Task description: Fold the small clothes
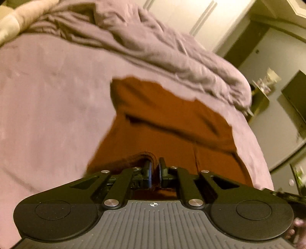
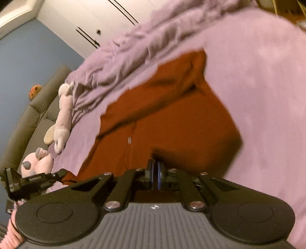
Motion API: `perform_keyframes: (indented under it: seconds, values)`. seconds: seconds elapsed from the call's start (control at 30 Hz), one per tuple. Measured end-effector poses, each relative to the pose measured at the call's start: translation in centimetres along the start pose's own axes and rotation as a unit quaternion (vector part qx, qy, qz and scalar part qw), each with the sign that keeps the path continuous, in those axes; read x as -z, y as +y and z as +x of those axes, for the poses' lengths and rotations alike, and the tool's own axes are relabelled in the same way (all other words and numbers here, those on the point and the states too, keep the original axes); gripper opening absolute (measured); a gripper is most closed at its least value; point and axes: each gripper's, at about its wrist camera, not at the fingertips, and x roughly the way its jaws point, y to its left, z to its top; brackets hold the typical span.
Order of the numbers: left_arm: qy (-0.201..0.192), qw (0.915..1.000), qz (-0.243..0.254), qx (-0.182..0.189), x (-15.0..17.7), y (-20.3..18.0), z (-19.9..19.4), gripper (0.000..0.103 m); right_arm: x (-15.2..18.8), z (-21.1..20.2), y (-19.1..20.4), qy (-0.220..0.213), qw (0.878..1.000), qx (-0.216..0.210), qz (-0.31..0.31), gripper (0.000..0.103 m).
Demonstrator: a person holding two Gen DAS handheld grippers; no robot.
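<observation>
We work over a bed covered by a smooth mauve sheet point(image 1: 47, 99), with a rumpled duvet point(image 1: 162, 44) of the same colour bunched along its far side and white wardrobe doors point(image 2: 91, 17) beyond. A rust-brown garment point(image 1: 162, 122) lies spread on the sheet, its zip point(image 2: 129, 139) running down the front and a sleeve point(image 2: 183, 76) folded across the body. Our left gripper point(image 1: 154, 168) has its jaws pressed together on a pinch of the near hem, the cloth gathering into small creases there. Our right gripper point(image 2: 155, 170) is likewise clamped on the garment's near edge, jaws nearly touching. A pale stuffed toy point(image 2: 62, 118) lies by the grey headboard point(image 2: 32, 115), just beside the duvet.
</observation>
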Motion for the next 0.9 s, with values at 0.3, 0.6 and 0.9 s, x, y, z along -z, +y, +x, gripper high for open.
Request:
perform_keyframes:
  seconds: [0.3, 0.6, 0.9]
  values:
    - [-0.015, 0.9942, 0.064, -0.085, -3.0, -0.5, 5.4, 0.007, -4.3, 3.4, 2.4, -0.012, 0.984, 0.054, -0.167, 0.006]
    - [0.045, 0.9822, 0.172, -0.061, 0.8, -0.4, 5.6, 0.042, 0.0, 5.8, 3.1, 0.142, 0.928, 0.036, -0.343, 0.065]
    - [0.100, 0.9620, 0.253, -0.024, 1.7, -2.1, 8.3, 0.053, 1.6, 8.4, 3.4, 0.193, 0.886, 0.034, -0.421, 0.067]
